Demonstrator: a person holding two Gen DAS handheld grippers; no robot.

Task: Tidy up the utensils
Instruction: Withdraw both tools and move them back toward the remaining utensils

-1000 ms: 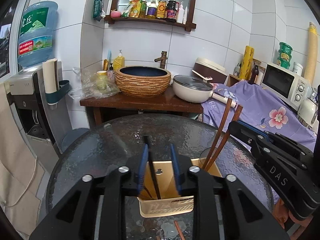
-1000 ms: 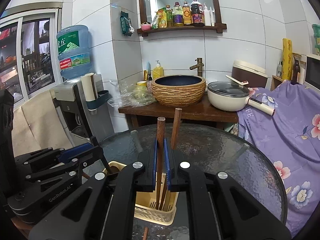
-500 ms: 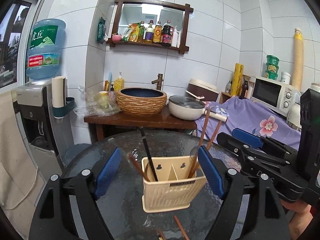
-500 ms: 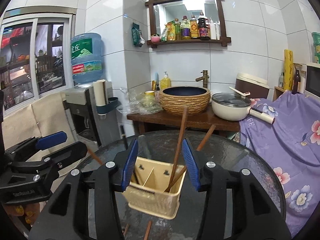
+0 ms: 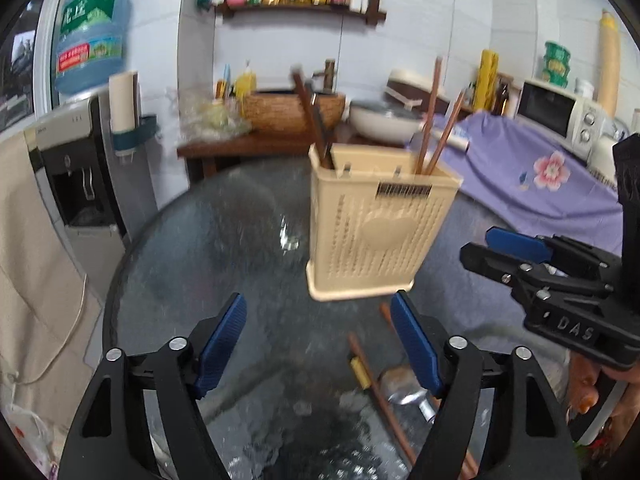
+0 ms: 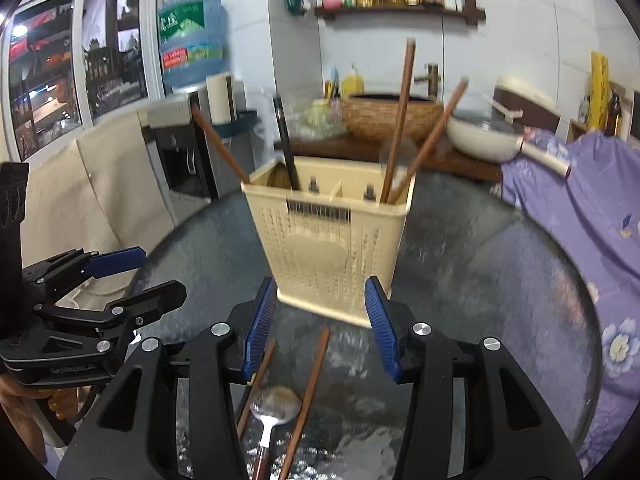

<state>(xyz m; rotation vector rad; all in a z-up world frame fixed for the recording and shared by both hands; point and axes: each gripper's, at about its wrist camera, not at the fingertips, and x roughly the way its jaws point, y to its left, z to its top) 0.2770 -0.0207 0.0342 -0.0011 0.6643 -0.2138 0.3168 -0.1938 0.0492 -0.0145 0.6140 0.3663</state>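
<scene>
Left gripper [image 5: 318, 344]: hovering low over the near table with its jaws spread wide, gripping nothing.
Right gripper [image 6: 322, 326]: also gaping wide and empty, pointing at the holder's near face.
Holder [image 6: 326, 240]: a cream plastic basket standing upright mid-table, with perforated walls and a divider making two compartments.
Sorted: two brown chopsticks [image 6: 398, 136] are leaning in the right compartment; a dark utensil and another brown stick are leaning in the left one.
Loose chopsticks [image 6: 306, 400]: thin, smooth wooden sticks lying on the table just near of the holder, below the right gripper.
Spoon [image 6: 274, 404]: a shiny metal bowl on a reddish handle, lying between the loose sticks, touching or nearly so.
Table [image 6: 500, 280]: round, dark, pebbled glass, glaring in places and probably slippery.
Step, as I judge it: choosing the next loose piece to lift.
Doing it well: coming down straight over one stick, closing across its width near the middle, and keeping the pads off the spoon so nothing is skidding on the glass.
</scene>
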